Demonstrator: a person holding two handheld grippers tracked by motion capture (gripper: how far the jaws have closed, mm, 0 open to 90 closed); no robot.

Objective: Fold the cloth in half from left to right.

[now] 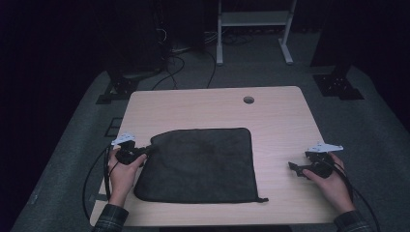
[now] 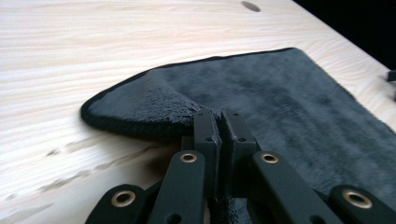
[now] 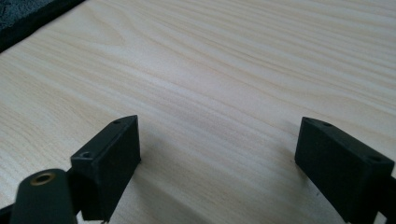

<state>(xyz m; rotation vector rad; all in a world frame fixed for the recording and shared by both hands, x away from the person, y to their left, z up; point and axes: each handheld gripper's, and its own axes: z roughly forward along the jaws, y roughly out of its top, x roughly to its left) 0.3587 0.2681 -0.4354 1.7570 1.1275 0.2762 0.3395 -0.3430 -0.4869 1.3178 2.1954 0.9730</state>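
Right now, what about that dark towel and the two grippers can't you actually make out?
- Towel underside: hidden in the high view by the cloth itself.
- Towel edge inside the shut left gripper: covered by its jaws in the left gripper view.
- Towel's far side in the right gripper view: cut off at the top-left corner, beyond the open right gripper.

Plush matt dark cloth (image 2: pixel 261 93), smooth pale wood-grain table (image 2: pixel 93 56), matt black plastic claw (image 3: pixel 217 158)

- The left hand-held gripper (image 2: pixel 217 122) has its black jaws pressed together on the near edge of a dark grey plush towel (image 2: pixel 261 93).
- The pinched corner lifts and curls off the pale wooden surface (image 2: pixel 93 56).
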